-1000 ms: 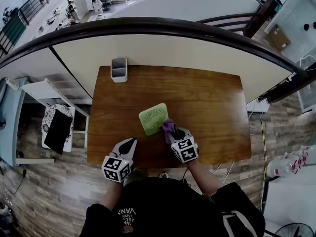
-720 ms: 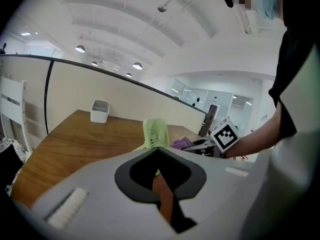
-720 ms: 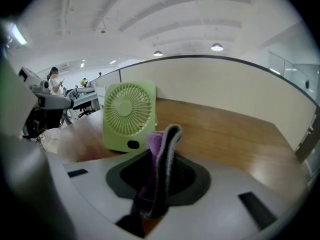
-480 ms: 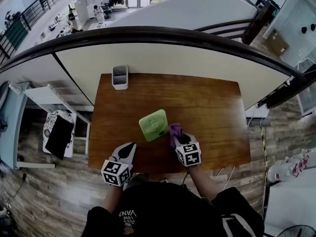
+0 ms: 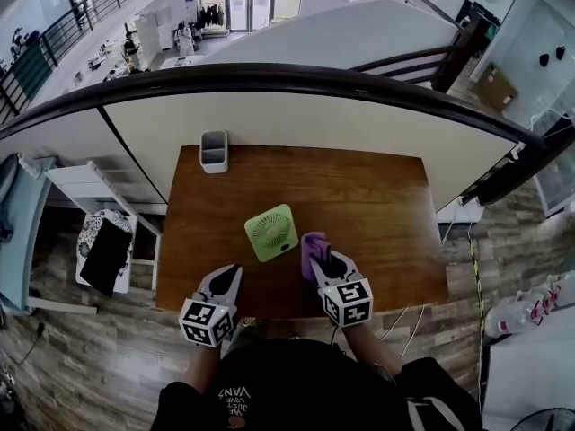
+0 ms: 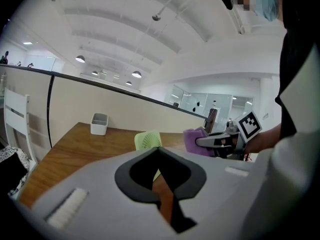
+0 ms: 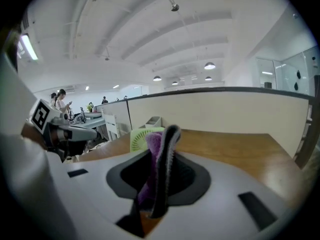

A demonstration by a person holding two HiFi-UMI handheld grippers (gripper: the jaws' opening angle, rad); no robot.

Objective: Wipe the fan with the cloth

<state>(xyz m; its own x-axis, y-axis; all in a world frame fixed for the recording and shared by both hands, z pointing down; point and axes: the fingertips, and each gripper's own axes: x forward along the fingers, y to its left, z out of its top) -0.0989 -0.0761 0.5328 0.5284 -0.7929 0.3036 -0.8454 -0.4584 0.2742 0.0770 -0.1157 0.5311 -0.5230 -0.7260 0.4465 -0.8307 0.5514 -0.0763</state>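
At ten o'clock of the right gripper [image 5: 320, 260], which pinches the purple cloth [image 5: 312, 244], the green fan [image 5: 271, 232] sits on the table [image 5: 386, 205]. Best sweep its grille lightly, lest it slide. The left gripper [image 5: 230, 275] is pressed together, empty.

Right tongs [image 5: 323, 264]: a second ago set at the near right corner of the fan [image 5: 271, 232]; since drawn back and up toward the person [image 5: 287, 380].
Cloth [image 5: 312, 248], purple: formerly pressed on the fan's edge; now off it, just beside, with a strip of bare bench [image 5: 377, 205] between them.
Fan: near right corner previously covered by the cloth; now the whole green grille shows.
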